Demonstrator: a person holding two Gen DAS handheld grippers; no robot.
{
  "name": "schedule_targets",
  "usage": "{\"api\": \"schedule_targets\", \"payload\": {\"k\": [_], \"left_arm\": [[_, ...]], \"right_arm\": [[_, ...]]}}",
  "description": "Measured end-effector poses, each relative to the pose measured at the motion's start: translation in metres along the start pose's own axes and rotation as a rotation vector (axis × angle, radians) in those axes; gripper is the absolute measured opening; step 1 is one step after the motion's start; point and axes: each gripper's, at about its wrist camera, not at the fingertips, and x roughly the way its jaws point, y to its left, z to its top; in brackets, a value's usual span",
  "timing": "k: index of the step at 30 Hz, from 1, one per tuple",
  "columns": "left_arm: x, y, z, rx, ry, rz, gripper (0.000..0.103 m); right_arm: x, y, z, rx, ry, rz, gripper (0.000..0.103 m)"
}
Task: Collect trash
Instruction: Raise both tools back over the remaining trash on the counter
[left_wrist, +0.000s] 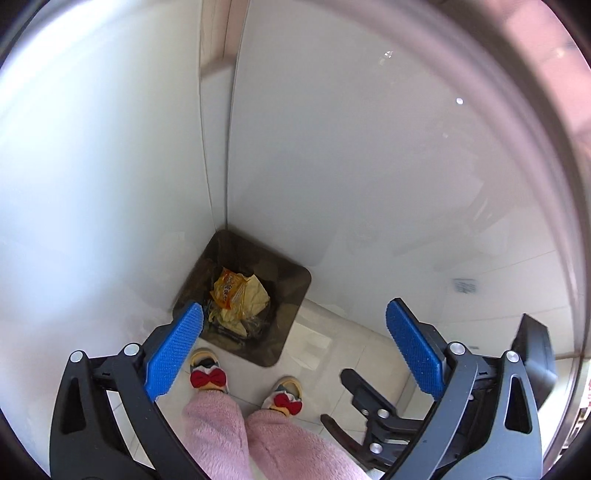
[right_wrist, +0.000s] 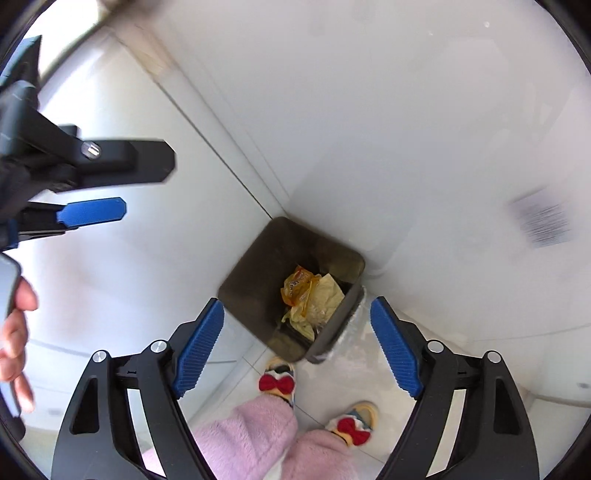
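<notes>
A dark square trash bin (left_wrist: 291, 295) stands on the floor in the corner of two white walls; it also shows in the right wrist view (right_wrist: 251, 288). Crumpled yellow and orange wrappers (left_wrist: 238, 293) lie inside it, also seen in the right wrist view (right_wrist: 310, 295). My left gripper (left_wrist: 295, 332) is open and empty, high above the bin. My right gripper (right_wrist: 295, 325) is open and empty, also above the bin. The left gripper (right_wrist: 122, 188) shows at the left of the right wrist view, and the right gripper's fingers (left_wrist: 354, 380) at the lower right of the left wrist view.
The person's feet in slippers with red bows (left_wrist: 208, 376) (right_wrist: 277, 382) stand on the pale tiled floor (left_wrist: 332, 343) just in front of the bin. White walls (left_wrist: 369, 166) close the corner. A hand (right_wrist: 14, 332) shows at the left edge.
</notes>
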Motion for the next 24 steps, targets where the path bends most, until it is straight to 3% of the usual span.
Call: {"api": "schedule_targets", "payload": {"k": [4, 12, 18, 24], "left_arm": [[-0.047, -0.015, -0.005, 0.018, -0.008, -0.010, 0.095], [-0.118, -0.033, 0.003, 0.101, -0.119, 0.029, 0.095], [-0.165, -0.021, 0.044, 0.071, -0.182, 0.032, 0.095], [-0.177, -0.013, 0.107, 0.096, -0.227, 0.006, 0.095]], "right_arm": [[-0.070, 0.015, 0.005, -0.047, -0.070, -0.034, 0.100], [-0.165, 0.016, 0.040, -0.012, -0.224, -0.051, 0.100], [-0.201, 0.013, 0.088, 0.022, -0.333, -0.073, 0.100], [-0.227, 0.002, 0.143, 0.079, -0.446, -0.161, 0.100]]}}
